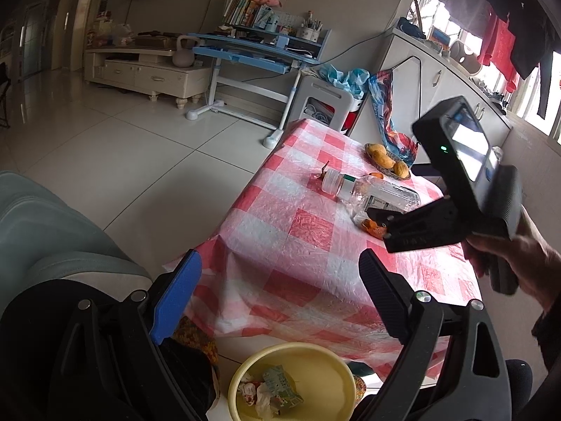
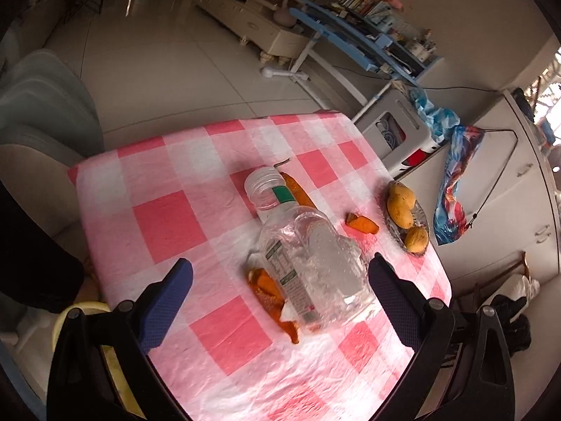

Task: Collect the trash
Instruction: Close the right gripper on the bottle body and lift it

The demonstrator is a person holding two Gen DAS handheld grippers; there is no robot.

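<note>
At the far left of the left wrist view the left gripper (image 1: 280, 293) hangs over the near edge of the worktop (image 1: 298, 245), its jaws spread wide apart and holding nothing. Below it on the floor stands a yellow basin (image 1: 322, 358) with crumpled wrappers (image 1: 270, 389) lying in it. Further right on the checked cloth lies the clear plastic bottle (image 1: 371, 193) on its side, capless mouth toward the far left. The right gripper (image 1: 378, 219) reaches in from the right at the bottle's base end, gripped by the person's right hand (image 1: 515, 263).

In the right wrist view, going left to right, the yellow basin's rim (image 2: 91, 307) shows at the worktop's (image 2: 168, 217) left edge, behind the blue left finger. The right gripper (image 2: 280, 280) has its jaws wide apart, and the lower half of the plastic bottle (image 2: 308, 252) lies between them without either finger visibly touching it; the neck points away from the camera. An orange peel (image 2: 273, 298) lies partly under the bottle's left side near its base. A long orange strip (image 2: 298, 189) lies beside the bottle's neck on the right, with a small orange piece (image 2: 363, 224) a little further right, apart from the bottle. Near the right edge sits a glass dish (image 2: 422, 219) holding yellow fruit (image 2: 401, 203).
</note>
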